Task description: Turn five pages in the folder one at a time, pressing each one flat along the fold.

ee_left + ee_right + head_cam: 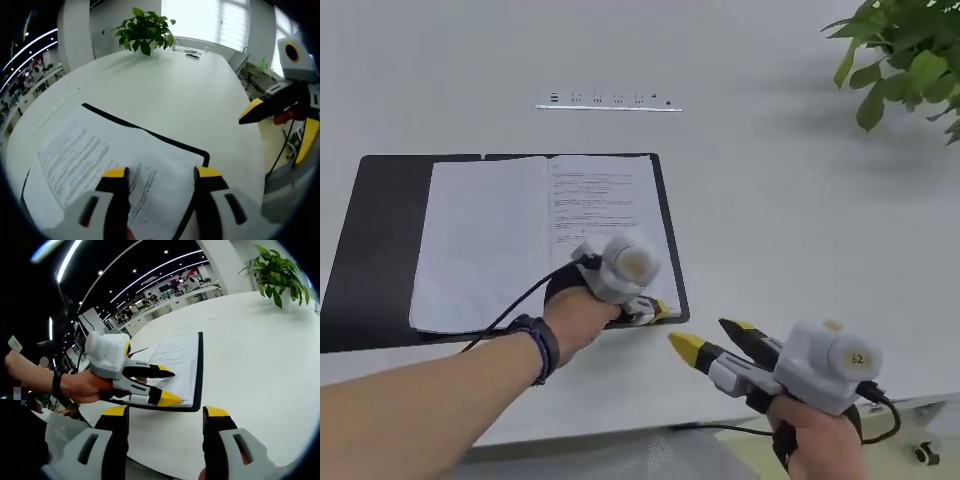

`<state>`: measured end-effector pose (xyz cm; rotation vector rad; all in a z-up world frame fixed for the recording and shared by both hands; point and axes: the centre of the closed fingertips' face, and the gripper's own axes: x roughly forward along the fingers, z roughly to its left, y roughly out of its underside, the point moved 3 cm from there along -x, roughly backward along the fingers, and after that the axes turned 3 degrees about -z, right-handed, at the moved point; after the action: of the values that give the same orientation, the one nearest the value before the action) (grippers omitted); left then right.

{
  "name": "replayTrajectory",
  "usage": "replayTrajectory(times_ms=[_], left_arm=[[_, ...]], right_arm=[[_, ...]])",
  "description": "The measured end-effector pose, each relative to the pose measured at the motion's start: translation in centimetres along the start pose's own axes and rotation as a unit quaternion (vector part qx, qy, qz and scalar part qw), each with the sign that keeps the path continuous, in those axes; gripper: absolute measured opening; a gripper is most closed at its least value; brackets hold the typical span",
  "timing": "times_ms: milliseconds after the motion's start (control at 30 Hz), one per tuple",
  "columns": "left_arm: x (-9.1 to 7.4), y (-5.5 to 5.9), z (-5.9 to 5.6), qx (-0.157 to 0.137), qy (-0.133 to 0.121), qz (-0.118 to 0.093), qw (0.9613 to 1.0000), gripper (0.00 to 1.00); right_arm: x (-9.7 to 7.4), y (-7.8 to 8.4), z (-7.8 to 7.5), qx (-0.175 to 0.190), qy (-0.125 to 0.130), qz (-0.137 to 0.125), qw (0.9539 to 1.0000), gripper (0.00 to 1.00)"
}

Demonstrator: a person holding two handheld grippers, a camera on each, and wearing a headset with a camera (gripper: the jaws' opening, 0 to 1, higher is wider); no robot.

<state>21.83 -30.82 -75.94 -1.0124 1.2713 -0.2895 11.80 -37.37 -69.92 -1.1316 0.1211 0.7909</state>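
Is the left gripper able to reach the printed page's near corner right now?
Probably yes: the left gripper hangs open over the printed page by that corner, nothing between them.

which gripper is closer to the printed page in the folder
Left. The left gripper is right over the printed page at its near right corner, jaws open. The right gripper is off the folder, over bare table to its right, nearer the person.

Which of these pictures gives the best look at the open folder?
The head view: almost the whole folder lies open, both pages visible. The left gripper view catches one printed corner; the right gripper view sees it slantwise, partly behind the left gripper.
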Motion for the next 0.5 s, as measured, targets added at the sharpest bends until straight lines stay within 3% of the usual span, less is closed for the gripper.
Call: replayTrajectory(times_ms=[200, 500], left_arm=[[-0.2, 0.1, 0.2, -0.001, 0.007, -0.001, 1.0000, 0.47], [-0.5, 0.3, 0.4, -0.010, 0.006, -0.006, 0.9999, 0.43]], right_arm=[[1.1, -0.2, -0.2, 0.003, -0.002, 0.001, 1.0000, 0.56], [4.0, -1.9, -0.4, -0.010, -0.014, -0.004, 0.9998, 0.51]])
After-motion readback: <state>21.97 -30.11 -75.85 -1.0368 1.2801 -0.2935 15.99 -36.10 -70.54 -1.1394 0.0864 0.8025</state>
